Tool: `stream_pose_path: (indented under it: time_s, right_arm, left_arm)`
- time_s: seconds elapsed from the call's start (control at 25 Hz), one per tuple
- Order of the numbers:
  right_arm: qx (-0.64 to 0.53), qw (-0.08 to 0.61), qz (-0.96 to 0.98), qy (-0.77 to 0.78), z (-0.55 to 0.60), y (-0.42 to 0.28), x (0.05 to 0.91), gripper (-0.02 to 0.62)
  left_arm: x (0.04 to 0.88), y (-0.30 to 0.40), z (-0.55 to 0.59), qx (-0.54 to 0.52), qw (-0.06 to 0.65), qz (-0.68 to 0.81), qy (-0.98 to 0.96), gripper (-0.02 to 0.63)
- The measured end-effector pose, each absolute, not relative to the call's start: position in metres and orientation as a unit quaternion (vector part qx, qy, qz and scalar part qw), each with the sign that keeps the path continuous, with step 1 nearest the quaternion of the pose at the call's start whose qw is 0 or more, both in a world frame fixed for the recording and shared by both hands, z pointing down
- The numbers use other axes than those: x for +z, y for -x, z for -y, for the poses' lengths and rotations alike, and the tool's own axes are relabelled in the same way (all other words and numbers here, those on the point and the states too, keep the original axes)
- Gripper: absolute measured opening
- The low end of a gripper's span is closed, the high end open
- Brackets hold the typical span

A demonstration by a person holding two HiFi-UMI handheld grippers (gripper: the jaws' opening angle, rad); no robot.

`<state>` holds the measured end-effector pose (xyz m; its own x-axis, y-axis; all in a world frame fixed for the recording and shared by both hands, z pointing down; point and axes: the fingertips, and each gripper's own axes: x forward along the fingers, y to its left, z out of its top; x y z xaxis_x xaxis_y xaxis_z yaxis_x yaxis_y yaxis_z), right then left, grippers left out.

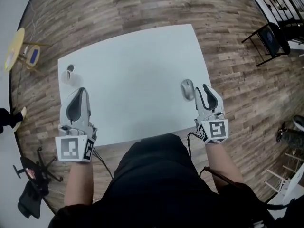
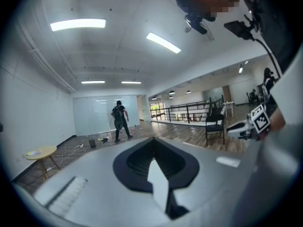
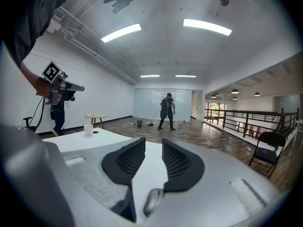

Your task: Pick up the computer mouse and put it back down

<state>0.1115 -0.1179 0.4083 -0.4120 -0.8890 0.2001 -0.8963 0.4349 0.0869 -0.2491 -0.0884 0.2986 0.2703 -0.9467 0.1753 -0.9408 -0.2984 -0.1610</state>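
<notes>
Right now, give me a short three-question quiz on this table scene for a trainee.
1. True or false: the right gripper is clamped on the mouse.
2. Which gripper's jaws are together? A left gripper; B right gripper.
3. Fill in: the cup stands near the table's far ____ corner.
Key: 1 false, its jaws stand apart and the mouse lies on the table; 2 A; 3 left.
</notes>
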Motion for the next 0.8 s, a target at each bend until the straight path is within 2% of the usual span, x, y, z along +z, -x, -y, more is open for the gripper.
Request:
stream_pose_path:
  time_s: [0.8]
  right_arm:
    - [0.077,0.158,0.831,-0.528,0.114,-0.109,0.467,0.201]
  left_arm:
    - [0.331,0.256,0.114,-0.129,-0.041,-0.597,0.791,0.002]
